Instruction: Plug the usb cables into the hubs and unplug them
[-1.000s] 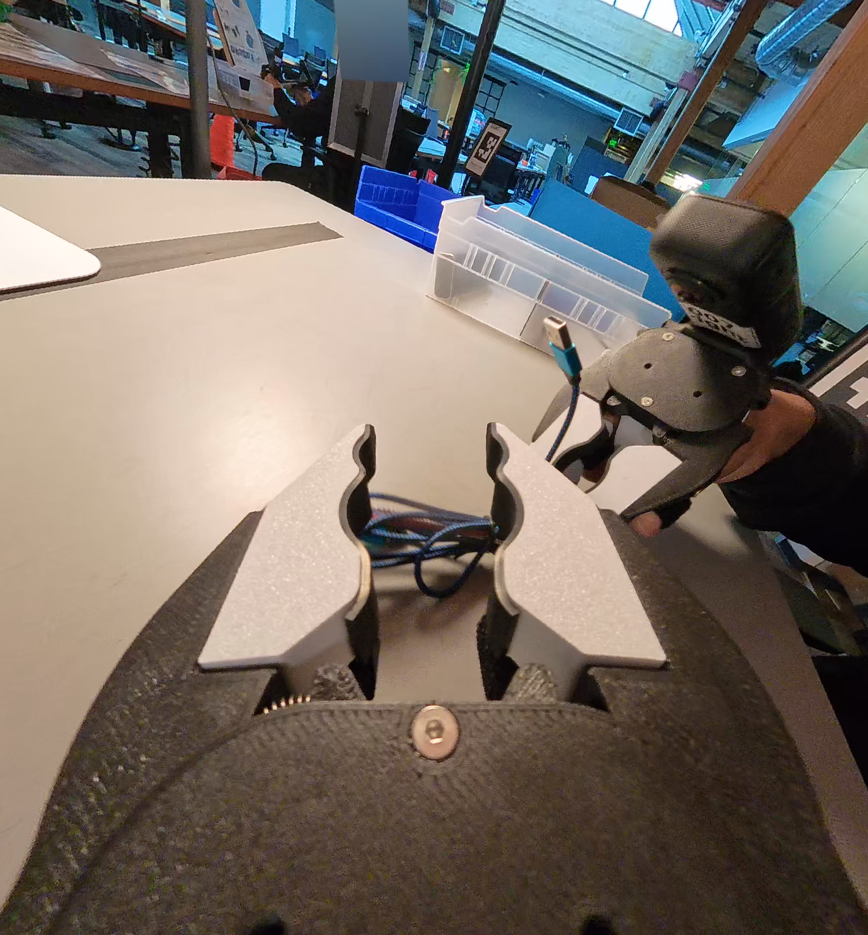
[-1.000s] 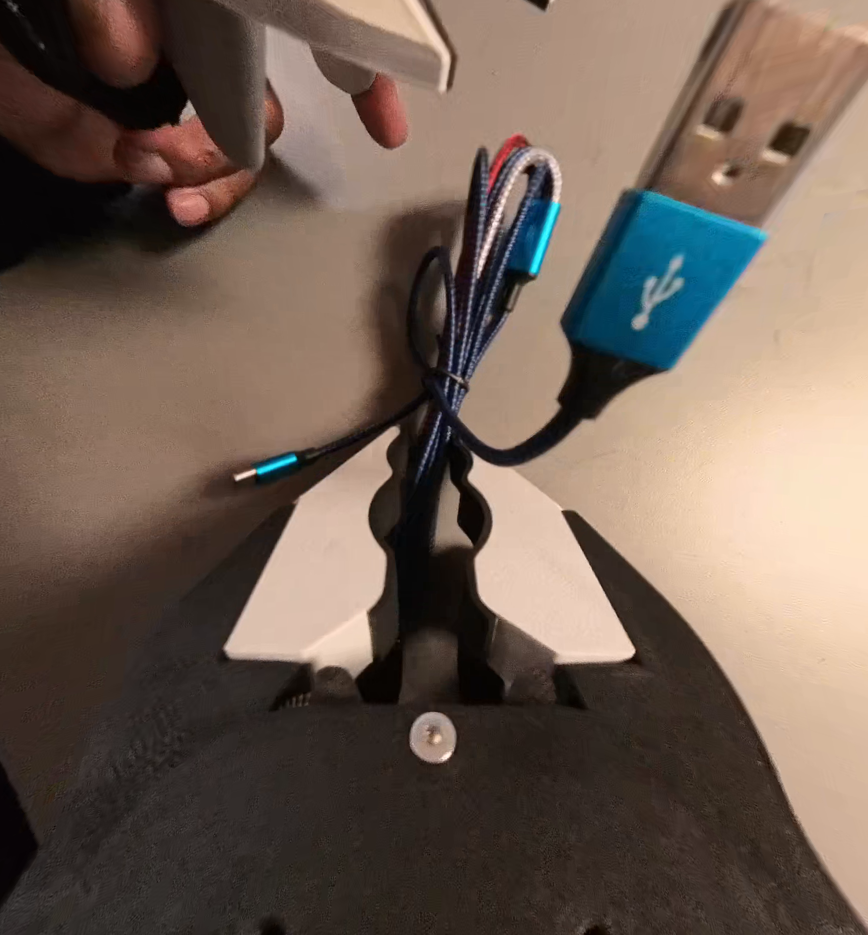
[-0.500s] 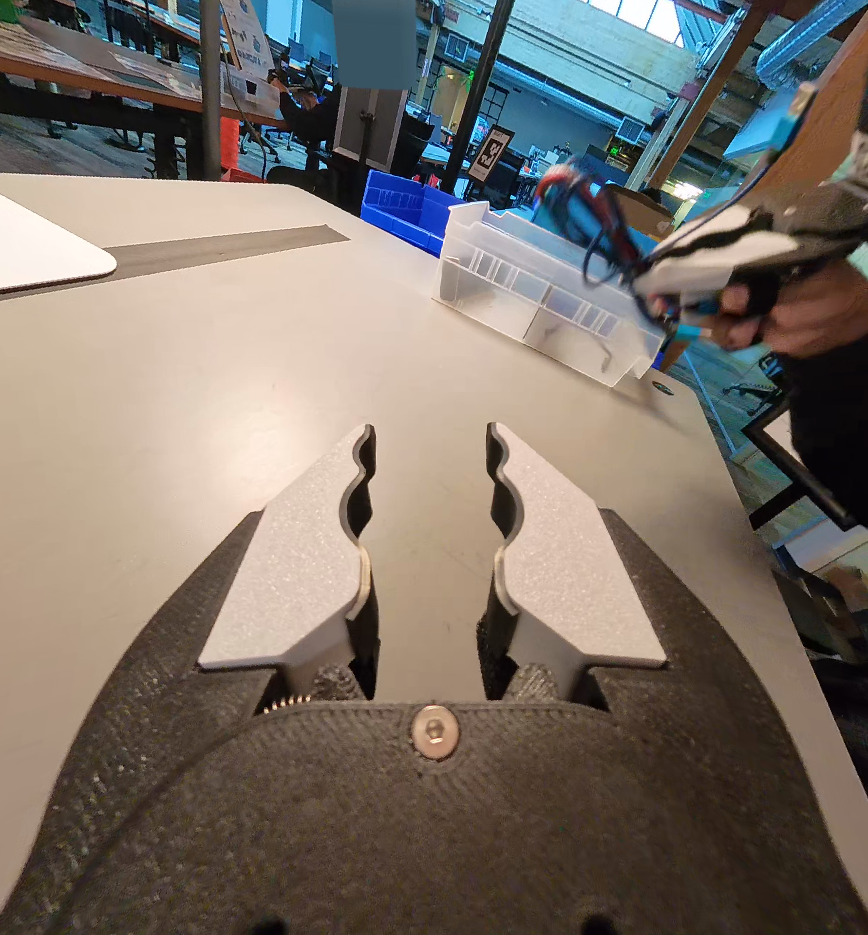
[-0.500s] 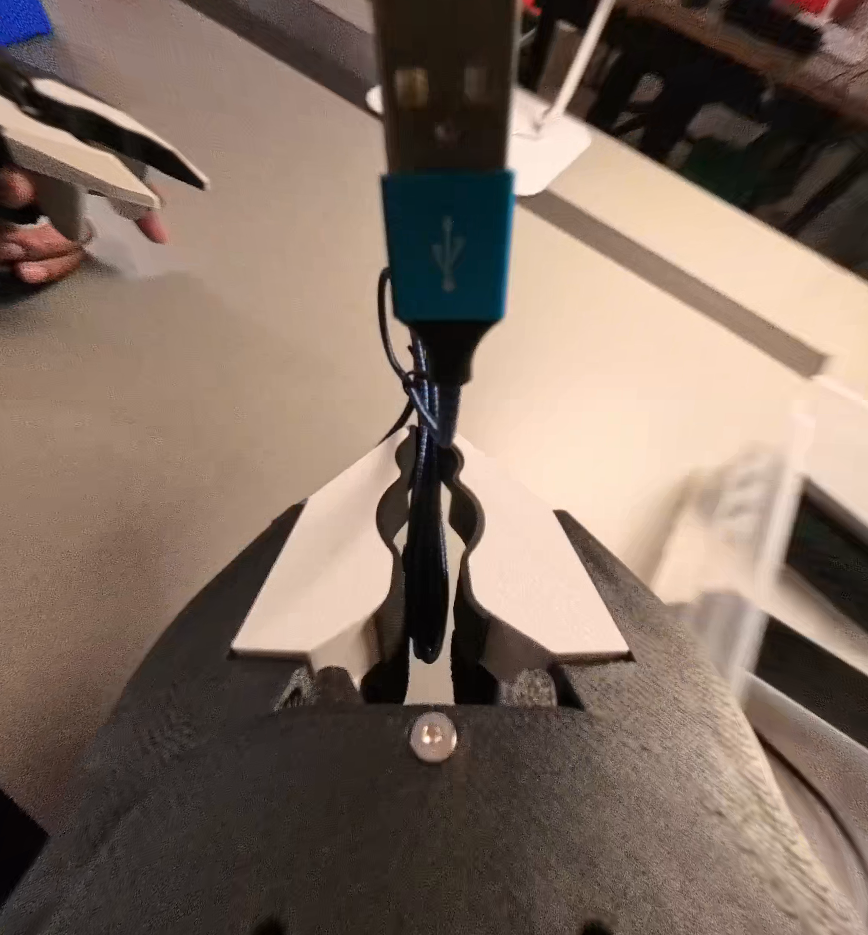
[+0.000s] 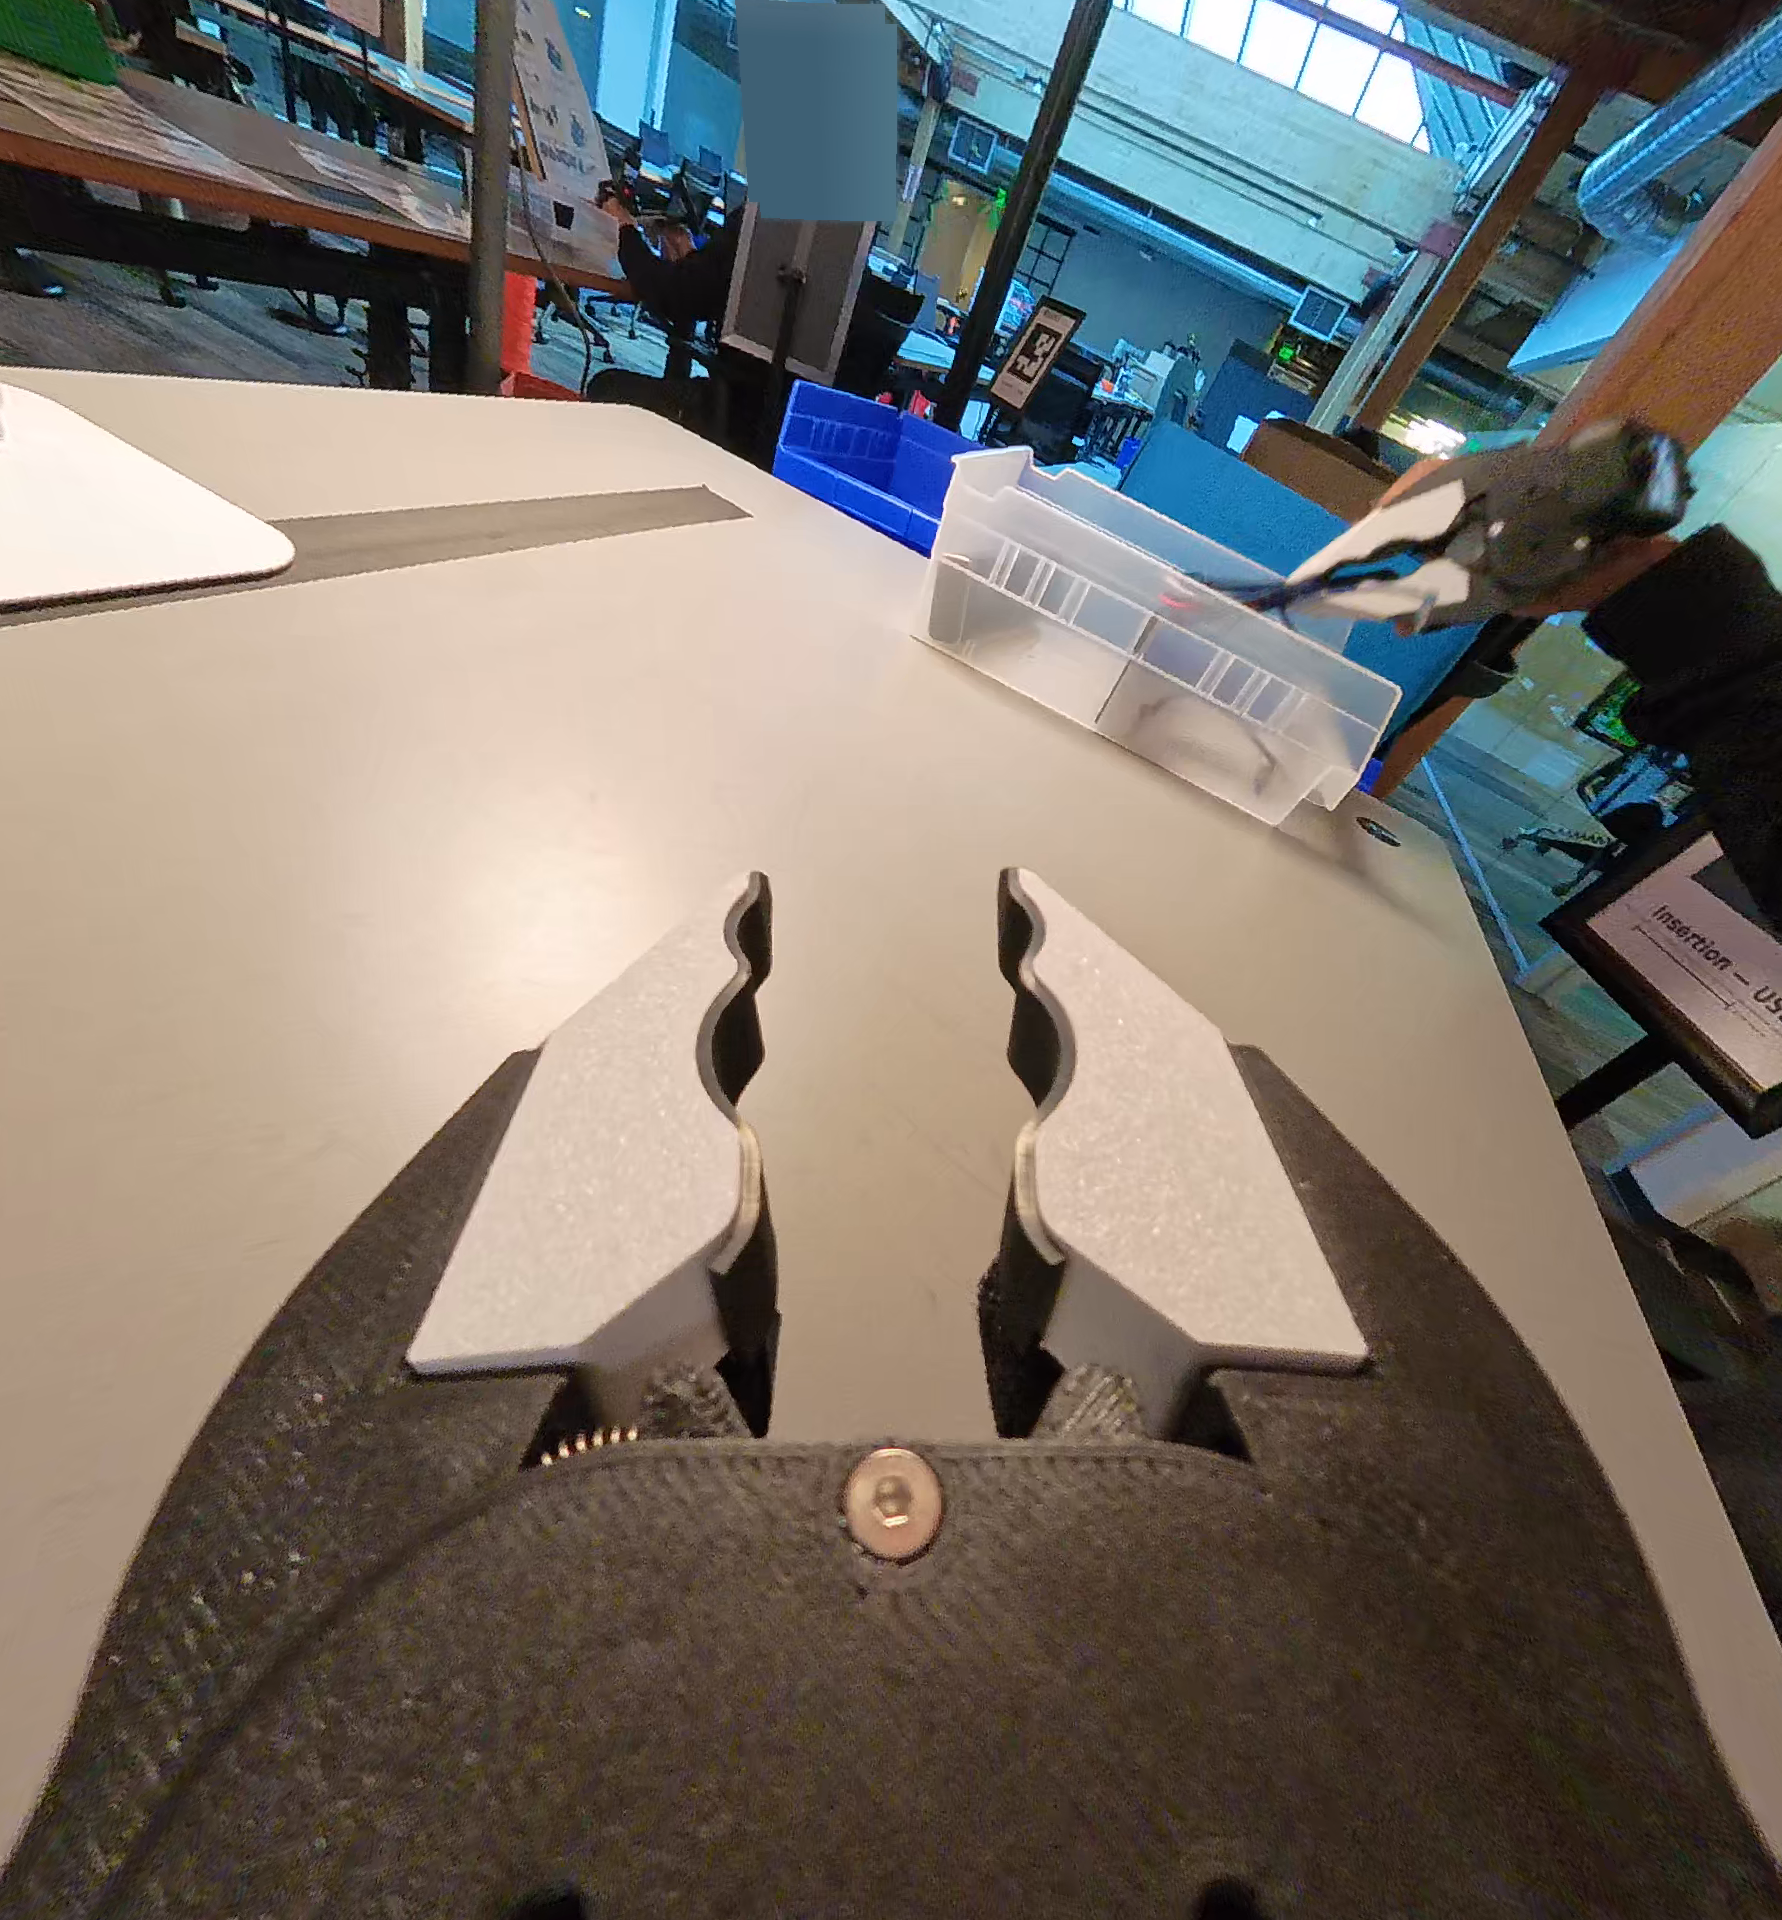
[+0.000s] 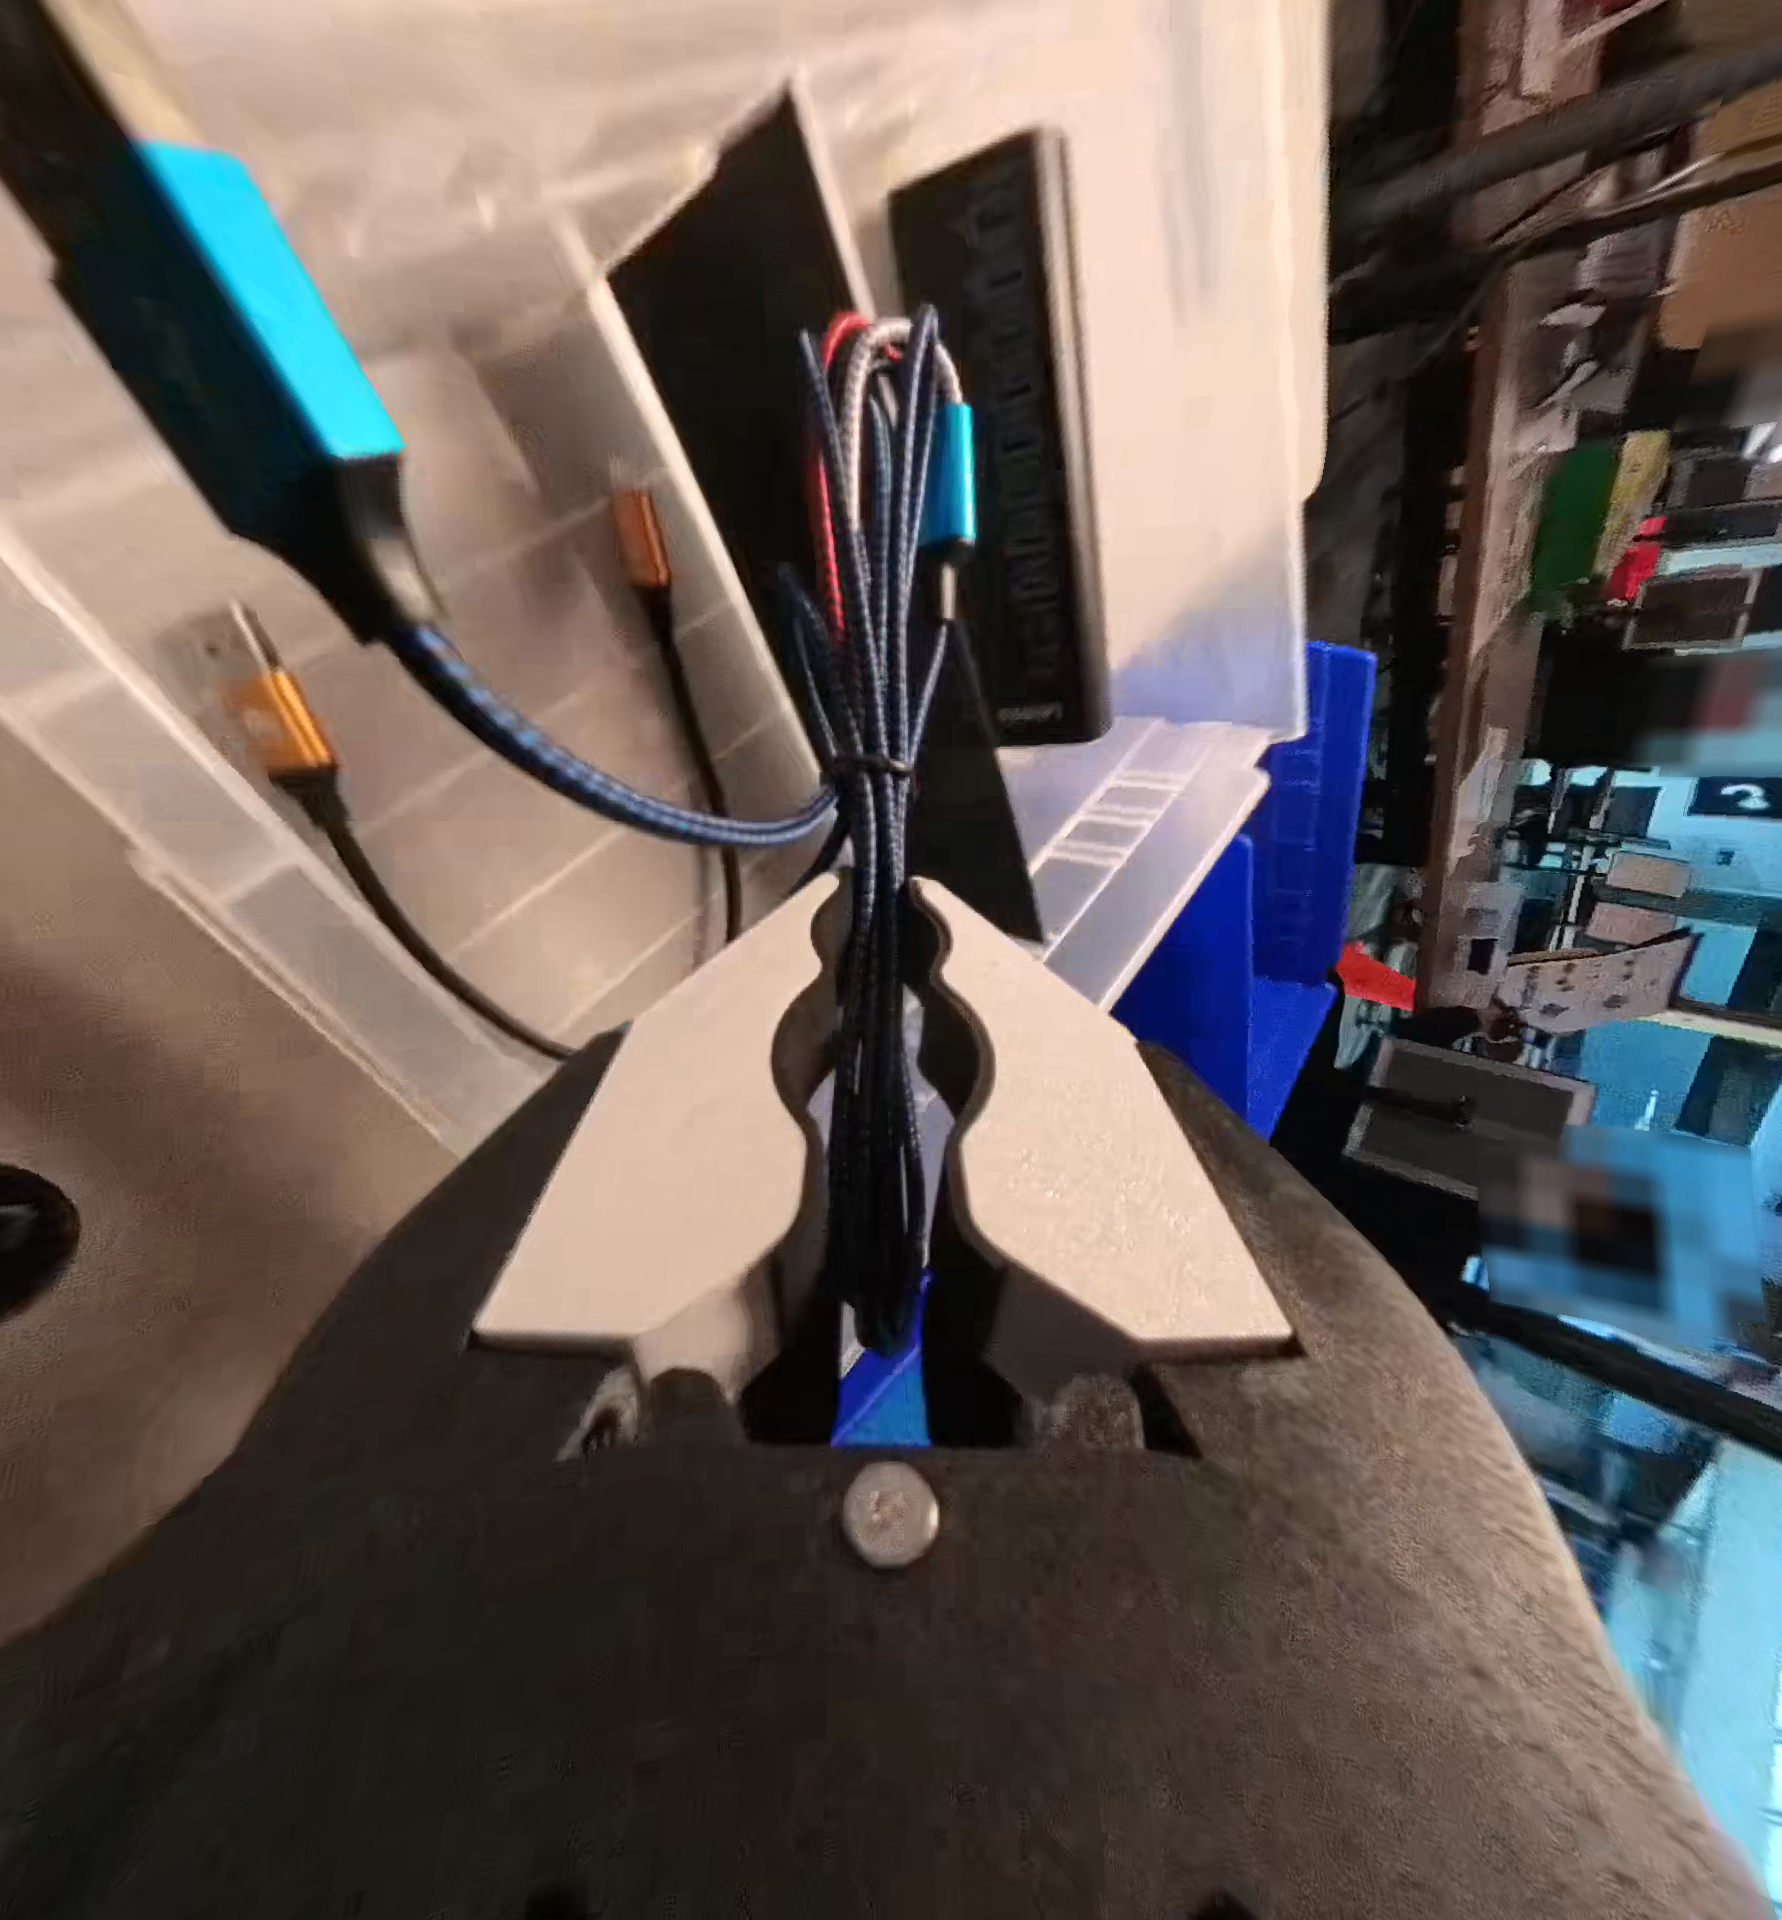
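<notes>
My right gripper [image 6: 879,891] is shut on a coiled blue braided usb cable [image 6: 871,748]. Its large blue plug [image 6: 253,343] hangs to the upper left and a small blue plug [image 6: 947,480] sits at the coil's top. I hold it over a clear plastic bin [image 6: 513,873]. In the bin lie an orange-plugged black cable [image 6: 284,717] and a black hub [image 6: 1022,457]. In the left wrist view my left gripper [image 5: 882,904] is open and empty over the table [image 5: 347,831]. The right gripper [image 5: 1386,582] shows there above the bin [image 5: 1157,665].
A blue bin [image 5: 856,457] stands behind the clear bin at the table's far edge. A white pad [image 5: 87,509] lies at the far left beside a dark strip [image 5: 513,525]. A framed sign [image 5: 1718,997] stands off the table's right edge.
My right gripper lifted the cable bundle off the table in front of my left gripper and carried it right and away, over the clear bin. My left gripper stayed open and nearly still.
</notes>
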Demonstrator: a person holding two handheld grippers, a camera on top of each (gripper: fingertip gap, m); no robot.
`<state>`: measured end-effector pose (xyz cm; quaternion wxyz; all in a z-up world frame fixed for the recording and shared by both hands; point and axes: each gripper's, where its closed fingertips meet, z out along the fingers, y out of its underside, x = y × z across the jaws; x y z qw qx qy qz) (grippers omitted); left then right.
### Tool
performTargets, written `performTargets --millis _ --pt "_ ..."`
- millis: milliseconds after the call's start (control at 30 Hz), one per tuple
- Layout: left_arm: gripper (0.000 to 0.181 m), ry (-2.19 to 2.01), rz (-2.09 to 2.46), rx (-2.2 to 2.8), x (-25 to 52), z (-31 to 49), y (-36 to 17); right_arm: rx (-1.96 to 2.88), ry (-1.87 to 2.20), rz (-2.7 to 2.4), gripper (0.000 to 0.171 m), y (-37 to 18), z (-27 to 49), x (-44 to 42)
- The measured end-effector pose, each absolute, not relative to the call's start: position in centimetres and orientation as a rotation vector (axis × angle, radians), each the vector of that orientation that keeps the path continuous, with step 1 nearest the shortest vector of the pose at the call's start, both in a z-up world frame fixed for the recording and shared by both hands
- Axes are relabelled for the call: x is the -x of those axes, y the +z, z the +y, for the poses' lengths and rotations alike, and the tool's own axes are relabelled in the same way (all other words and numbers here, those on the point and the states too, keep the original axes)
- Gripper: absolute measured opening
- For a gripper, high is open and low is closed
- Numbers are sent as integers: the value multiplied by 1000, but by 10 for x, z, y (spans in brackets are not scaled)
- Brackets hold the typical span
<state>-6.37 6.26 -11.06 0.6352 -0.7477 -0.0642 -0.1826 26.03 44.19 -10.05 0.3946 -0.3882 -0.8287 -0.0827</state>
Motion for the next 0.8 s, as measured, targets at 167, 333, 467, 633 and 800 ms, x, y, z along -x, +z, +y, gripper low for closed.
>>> performTargets --millis 167,333,467,633,800 --pt "46 -429 -173 1702 68 62 -111 858 -242 -2208 8 -128 439 -239" --pt "46 -437 -190 1690 71 61 -110 740 -383 -2339 9 -142 443 -231" --pt "46 -442 -182 1703 69 61 -111 540 -619 -2390 9 -146 452 -245" --pt "46 -445 -167 1710 67 62 -112 447 -713 -2301 31 -137 460 -241" --pt "46 -446 -170 1709 67 61 -112 512 -786 -2282 52 -126 476 -248"
